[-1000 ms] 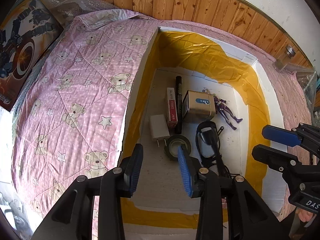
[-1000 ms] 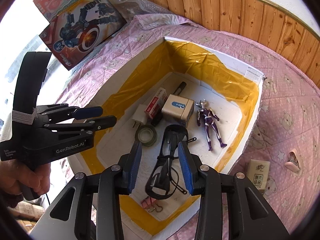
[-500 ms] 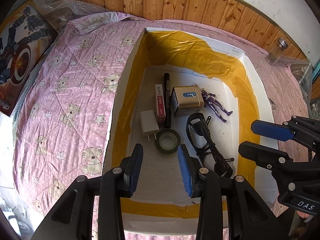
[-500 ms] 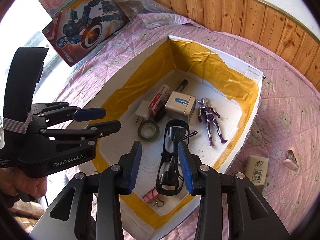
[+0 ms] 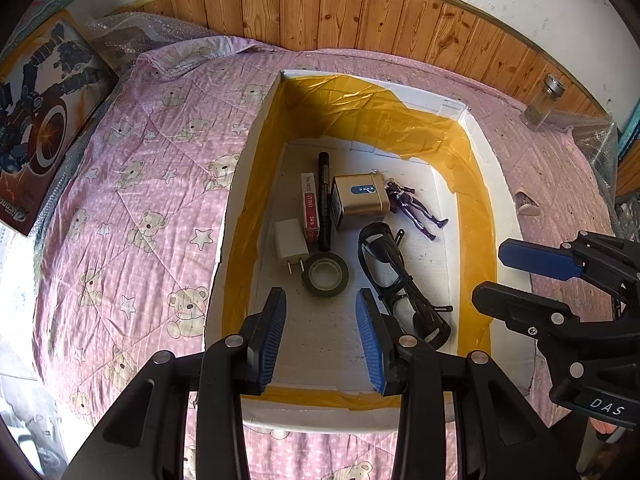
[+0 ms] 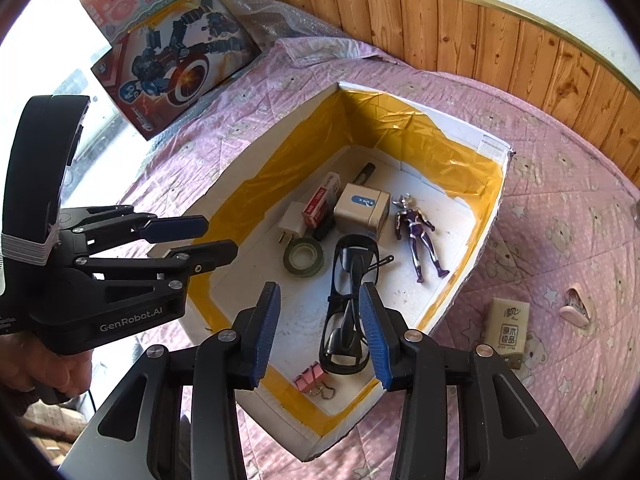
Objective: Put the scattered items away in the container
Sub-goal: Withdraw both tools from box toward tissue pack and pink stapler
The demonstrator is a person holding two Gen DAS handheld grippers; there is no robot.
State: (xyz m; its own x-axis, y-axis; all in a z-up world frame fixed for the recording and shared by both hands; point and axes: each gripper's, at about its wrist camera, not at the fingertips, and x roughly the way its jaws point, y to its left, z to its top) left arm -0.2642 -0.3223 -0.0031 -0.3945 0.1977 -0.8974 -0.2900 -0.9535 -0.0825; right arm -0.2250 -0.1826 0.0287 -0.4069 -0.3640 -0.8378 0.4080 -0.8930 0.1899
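Note:
A white foam box [image 5: 256, 152] lined with yellow tape sits on the pink bear quilt. On its floor lie black glasses [image 5: 394, 280], a tape roll [image 5: 325, 275], a white charger [image 5: 290, 240], a red staple box [image 5: 310, 204], a black marker [image 5: 324, 200], a gold tin [image 5: 362, 202] and a purple figure [image 5: 414, 208]. A pink binder clip [image 6: 310, 380] rests in the near corner. My left gripper [image 5: 322, 340] hovers open and empty over the box's near edge. My right gripper [image 6: 320, 336] is open above the glasses [image 6: 352, 284], holding nothing.
On the quilt right of the box lie a small beige packet [image 6: 506, 328] and a pink clip [image 6: 576, 310]. A glass jar [image 5: 544, 102] stands by the wooden wall panel. Toy boxes [image 6: 176, 68] lean at the far left. A hand [image 6: 36, 364] grips the left tool.
Both grippers have drawn back and up from the box, so more of it shows. The glasses stay on the box floor. Both jaws remain apart.

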